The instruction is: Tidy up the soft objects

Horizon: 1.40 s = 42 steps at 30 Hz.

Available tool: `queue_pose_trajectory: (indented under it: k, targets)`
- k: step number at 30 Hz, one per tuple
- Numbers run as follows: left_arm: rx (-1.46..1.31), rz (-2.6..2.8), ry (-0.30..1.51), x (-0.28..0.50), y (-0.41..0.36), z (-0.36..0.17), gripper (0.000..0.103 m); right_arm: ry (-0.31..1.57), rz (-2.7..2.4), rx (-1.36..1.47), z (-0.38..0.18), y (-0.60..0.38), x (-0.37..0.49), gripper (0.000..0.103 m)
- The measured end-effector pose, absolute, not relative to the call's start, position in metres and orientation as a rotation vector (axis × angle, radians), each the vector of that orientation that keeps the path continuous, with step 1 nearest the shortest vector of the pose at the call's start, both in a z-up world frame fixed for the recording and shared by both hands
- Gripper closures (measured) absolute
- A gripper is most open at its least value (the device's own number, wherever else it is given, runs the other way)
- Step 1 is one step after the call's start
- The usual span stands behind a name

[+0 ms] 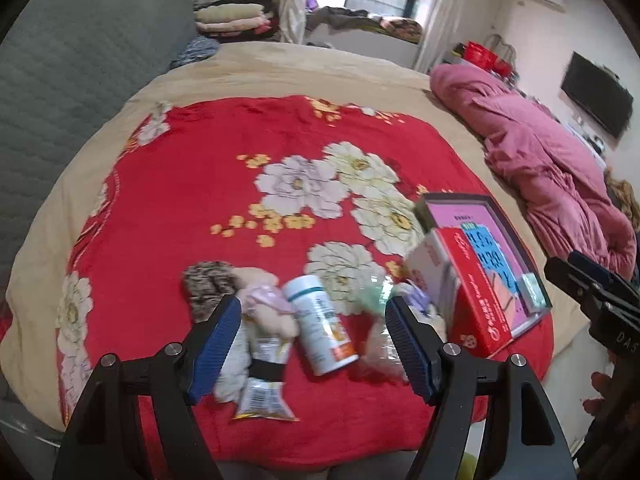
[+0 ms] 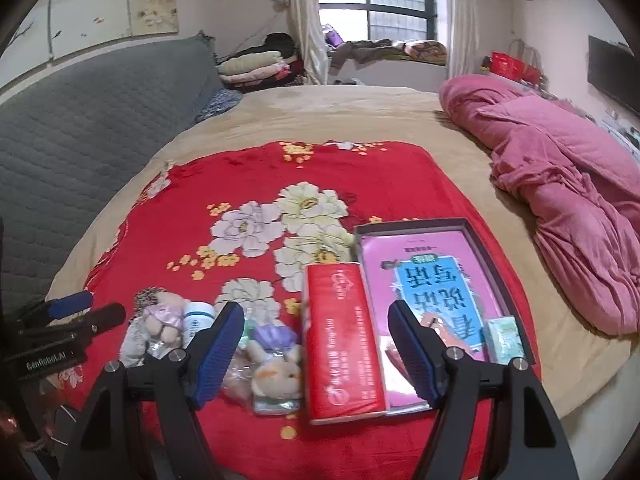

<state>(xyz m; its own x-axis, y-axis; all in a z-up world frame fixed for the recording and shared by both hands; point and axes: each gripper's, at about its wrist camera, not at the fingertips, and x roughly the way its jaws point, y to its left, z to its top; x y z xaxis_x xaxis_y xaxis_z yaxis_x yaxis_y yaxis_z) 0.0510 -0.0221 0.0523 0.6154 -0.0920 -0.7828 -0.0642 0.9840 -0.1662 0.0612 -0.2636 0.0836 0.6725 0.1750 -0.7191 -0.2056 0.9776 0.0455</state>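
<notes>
My left gripper [image 1: 312,336] and right gripper [image 2: 316,344] both hung wide open, holding nothing. The soft toys [image 2: 276,364] lay loose at the bottom, left of the box [image 2: 516,280], so I judged all the sorting was left.

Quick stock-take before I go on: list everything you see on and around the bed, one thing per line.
red blanket: one, red with pale flowers, spread over the beige bed cover
box: one, dark rim, open, on the blanket's right side
book: one, pink and blue, lying in the box
red packet: one, red, at the box's left edge
small packet: one, pale green, in the box's near right corner
bottle: one, white, lying on the blanket
plush toys: at least two, beige with purple, in clear wrap, either side of the bottle
snack packet: one, silvery, nearest edge
pink quilt: one, bunched at right
left tongs: open, empty
right tongs: open, empty
</notes>
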Motion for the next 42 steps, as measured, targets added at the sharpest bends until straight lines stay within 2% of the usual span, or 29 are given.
queue_pose_trajectory:
  k: [19,42]
  targets:
    - [-0.228,0.064,0.931,0.024,0.043,0.031,0.027,0.856,0.271,-0.127,0.069,-0.210,0.045,0.029]
    - [-0.230,0.046,1.033,0.025,0.047,-0.018,0.027,0.965,0.271,-0.148,0.026,-0.206,0.046,0.029]
